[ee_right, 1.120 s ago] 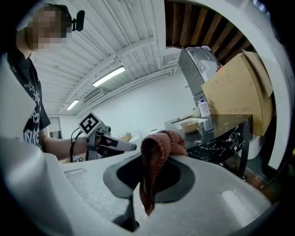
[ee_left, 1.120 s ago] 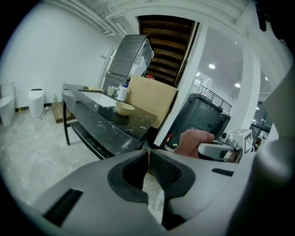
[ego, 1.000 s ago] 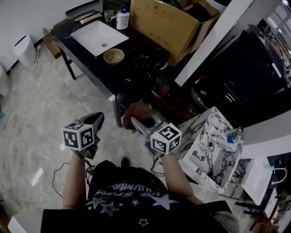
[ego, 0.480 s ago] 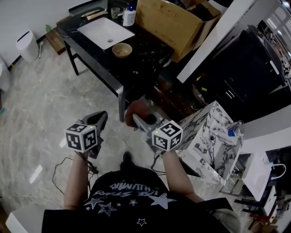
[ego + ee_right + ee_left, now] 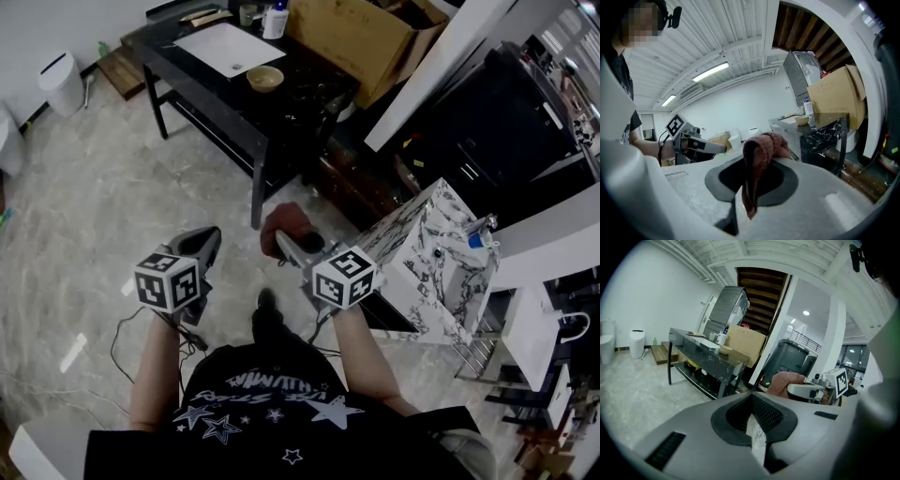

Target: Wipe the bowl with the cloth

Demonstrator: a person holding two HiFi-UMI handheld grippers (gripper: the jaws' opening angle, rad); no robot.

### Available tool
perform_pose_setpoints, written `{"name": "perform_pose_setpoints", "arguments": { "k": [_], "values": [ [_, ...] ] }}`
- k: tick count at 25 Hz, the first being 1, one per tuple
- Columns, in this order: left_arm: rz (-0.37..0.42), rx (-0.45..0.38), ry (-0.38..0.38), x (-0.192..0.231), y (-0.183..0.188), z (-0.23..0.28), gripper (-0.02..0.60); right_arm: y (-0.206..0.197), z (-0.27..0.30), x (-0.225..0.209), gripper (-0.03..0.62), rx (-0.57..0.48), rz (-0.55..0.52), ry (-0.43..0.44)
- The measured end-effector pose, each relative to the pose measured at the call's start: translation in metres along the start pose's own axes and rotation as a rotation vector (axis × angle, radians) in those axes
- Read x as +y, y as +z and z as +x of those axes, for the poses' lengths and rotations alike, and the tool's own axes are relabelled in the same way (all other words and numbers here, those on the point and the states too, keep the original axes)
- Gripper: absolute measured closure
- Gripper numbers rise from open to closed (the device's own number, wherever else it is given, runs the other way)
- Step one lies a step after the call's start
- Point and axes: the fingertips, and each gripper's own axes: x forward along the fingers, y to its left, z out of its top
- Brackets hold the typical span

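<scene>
Nearest, at the lower left of the head view, the left gripper [image 5: 201, 242] has its 2 jaws pressed together on nothing; its own view shows them meeting along the seam. Just to its right, the right gripper [image 5: 283, 240] is clamped on the reddish-brown cloth [image 5: 284, 221], which bunches above the jaws and hangs limp between them in the right gripper view; it looks soft, light and easy to reshape, so the present pinch through its middle should serve. Well beyond both, across bare floor, the black table [image 5: 217, 97] fills the upper centre; on it, beside a white sink [image 5: 225, 45], sits the small tan bowl [image 5: 265, 78], upright and apart from both grippers; it is probably rigid, light and apt to slide on that glossy top, so 1 gripper at its rim seems wise.
</scene>
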Motion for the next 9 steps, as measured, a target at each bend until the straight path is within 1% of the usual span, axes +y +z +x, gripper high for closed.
{"name": "perform_pose_setpoints", "arguments": {
  "k": [3, 9],
  "values": [
    [-0.002, 0.005, -0.009, -0.009, -0.018, -0.025, 0.574, -0.012, -0.016, 0.022, 0.545, -0.001, 0.014, -0.027],
    [-0.018, 0.010, -0.013, -0.023, -0.057, -0.067, 0.574, -0.041, -0.045, 0.067, 0.545, 0.012, 0.021, -0.046]
  ]
}}
